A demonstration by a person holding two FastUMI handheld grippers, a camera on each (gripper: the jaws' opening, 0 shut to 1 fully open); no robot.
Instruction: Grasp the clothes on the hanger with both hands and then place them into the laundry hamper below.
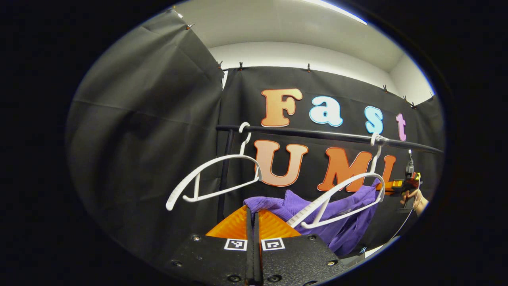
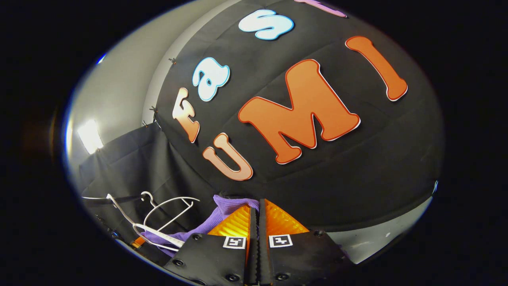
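Lifting Purple Garment Clear of Its Hanger

Pinching one end of the purple garment (image 1: 293, 206), the left gripper (image 1: 253, 222) has its fingers pressed together with cloth bunched just ahead of the tips; the fabric trails away to that gripper's right, draped behind and below the near hanger (image 1: 337, 198). The right gripper (image 2: 256, 222) likewise stands closed, a fold of the same cloth showing at its tips and running off to its left. In the left gripper view, that other gripper (image 1: 401, 184) appears farther off with the hand (image 1: 414, 198) holding it, at the garment's far end.

Judging by this, the grasp with both hands looks made, and the step in hand is freeing the cloth from the hanger. The next move calls for drawing both ends out and down together toward the hamper (not visible, so its exact place cannot be told).

Room is tight above: the black rail (image 1: 317, 135) runs across just over the garment, and an empty hanger (image 1: 214, 174) hangs to the left gripper's upper left. The near hanger's arm crosses the cloth and could snag. Below both grippers appears the freer way.
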